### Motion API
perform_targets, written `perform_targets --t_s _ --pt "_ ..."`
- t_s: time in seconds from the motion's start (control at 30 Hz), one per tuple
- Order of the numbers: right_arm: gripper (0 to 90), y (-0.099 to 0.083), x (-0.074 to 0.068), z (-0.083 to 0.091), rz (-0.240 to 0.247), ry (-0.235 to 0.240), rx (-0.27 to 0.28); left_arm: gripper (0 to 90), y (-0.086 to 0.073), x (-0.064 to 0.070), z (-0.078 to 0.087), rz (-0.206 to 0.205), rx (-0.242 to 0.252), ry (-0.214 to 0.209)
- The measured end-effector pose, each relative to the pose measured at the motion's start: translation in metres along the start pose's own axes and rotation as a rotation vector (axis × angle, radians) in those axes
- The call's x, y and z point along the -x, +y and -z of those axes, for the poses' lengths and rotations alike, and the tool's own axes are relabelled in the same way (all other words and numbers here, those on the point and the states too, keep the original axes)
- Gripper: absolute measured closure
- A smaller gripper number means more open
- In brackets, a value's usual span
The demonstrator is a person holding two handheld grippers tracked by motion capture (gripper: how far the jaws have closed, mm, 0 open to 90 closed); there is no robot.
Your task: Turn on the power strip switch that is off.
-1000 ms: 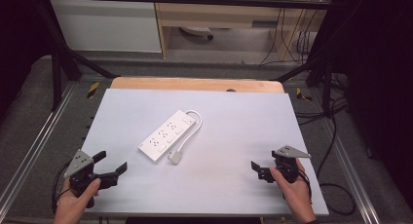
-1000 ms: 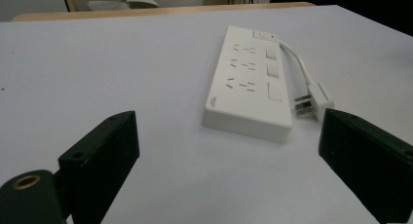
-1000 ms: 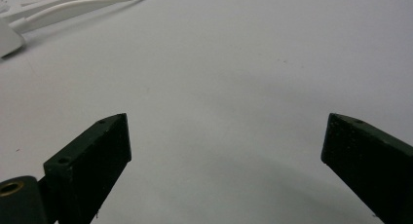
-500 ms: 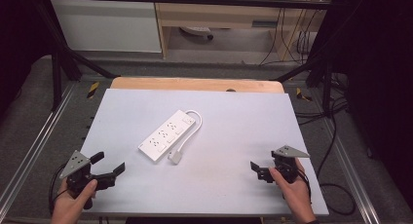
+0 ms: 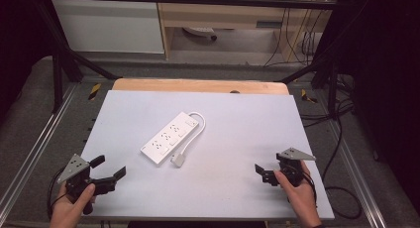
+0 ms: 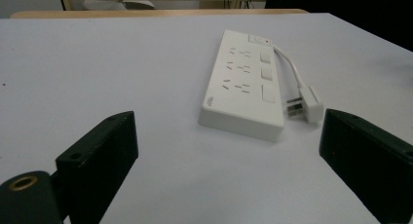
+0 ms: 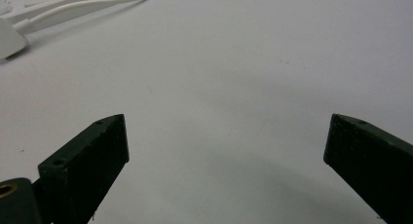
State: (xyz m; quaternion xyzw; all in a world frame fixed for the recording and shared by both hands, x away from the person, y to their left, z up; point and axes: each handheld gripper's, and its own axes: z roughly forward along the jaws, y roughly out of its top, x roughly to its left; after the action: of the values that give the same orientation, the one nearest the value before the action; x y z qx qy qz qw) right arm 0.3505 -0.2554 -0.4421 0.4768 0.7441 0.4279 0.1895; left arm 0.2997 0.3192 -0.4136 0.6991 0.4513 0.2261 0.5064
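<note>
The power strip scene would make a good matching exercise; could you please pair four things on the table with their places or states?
Things:
1. power strip
2. plug
3. left gripper
4. right gripper

Places or states:
A. open, near the table's front left corner
B. lying flat at mid-table, sockets up
C. open, near the table's front right edge
D. unplugged, resting on the table beside the strip's near end

Pairs: 1-B, 2-D, 3-A, 4-C
</note>
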Motion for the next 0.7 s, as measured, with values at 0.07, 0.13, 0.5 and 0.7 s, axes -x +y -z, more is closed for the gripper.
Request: perform_targets --t_s 0.07,0.13,0.5,0.7 --pt "2.9 0.000 0.000 0.001 0.005 0.000 0.004 6.6 0.000 0.000 0.001 0.000 0.002 -0.003" --pt "2.9 0.000 0.000 0.001 0.006 0.000 0.003 6.4 0.001 0.001 0.002 0.000 0.009 -0.008" --pt "2.9 0.001 0.000 0.002 -0.002 0.009 0.010 6.2 0.010 0.002 0.004 0.011 0.037 -0.029" --pt "2.9 0.000 0.000 0.003 -0.004 0.006 0.015 6.3 0.023 0.004 0.007 -0.005 0.055 -0.031"
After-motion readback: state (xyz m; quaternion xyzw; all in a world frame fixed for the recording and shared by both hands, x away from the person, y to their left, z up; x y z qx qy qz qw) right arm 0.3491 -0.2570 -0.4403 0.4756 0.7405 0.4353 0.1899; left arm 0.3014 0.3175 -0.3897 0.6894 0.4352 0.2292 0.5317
